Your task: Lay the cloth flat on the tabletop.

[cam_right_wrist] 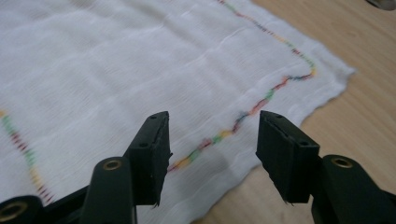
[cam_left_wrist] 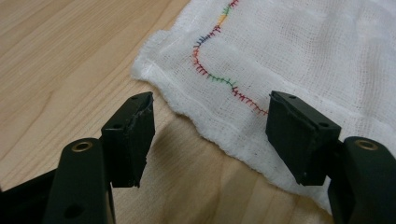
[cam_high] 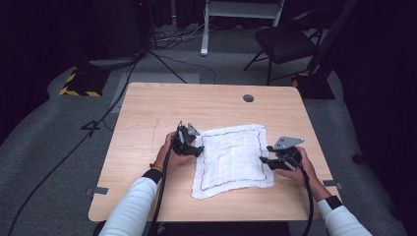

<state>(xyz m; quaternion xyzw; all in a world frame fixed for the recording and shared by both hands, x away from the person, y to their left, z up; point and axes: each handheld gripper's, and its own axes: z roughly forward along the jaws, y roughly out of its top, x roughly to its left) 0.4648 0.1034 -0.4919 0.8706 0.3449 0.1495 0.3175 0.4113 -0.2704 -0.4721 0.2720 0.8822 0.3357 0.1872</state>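
Both forearms, in white sleeves with dark cuffs, come in from the bottom of the high view and angle inward toward each other. The left hand wraps the left gripper from behind, wrist slightly bent, its cable trailing back along the forearm. The right hand holds the right gripper low, the grey three-cornered plate on top facing up, jaws pointing inward toward the left gripper. In the left gripper view the two black jaws stand well apart, with nothing pressed between the pads. In the right gripper view the jaws also stand apart, a clear gap between them, nothing clamped.
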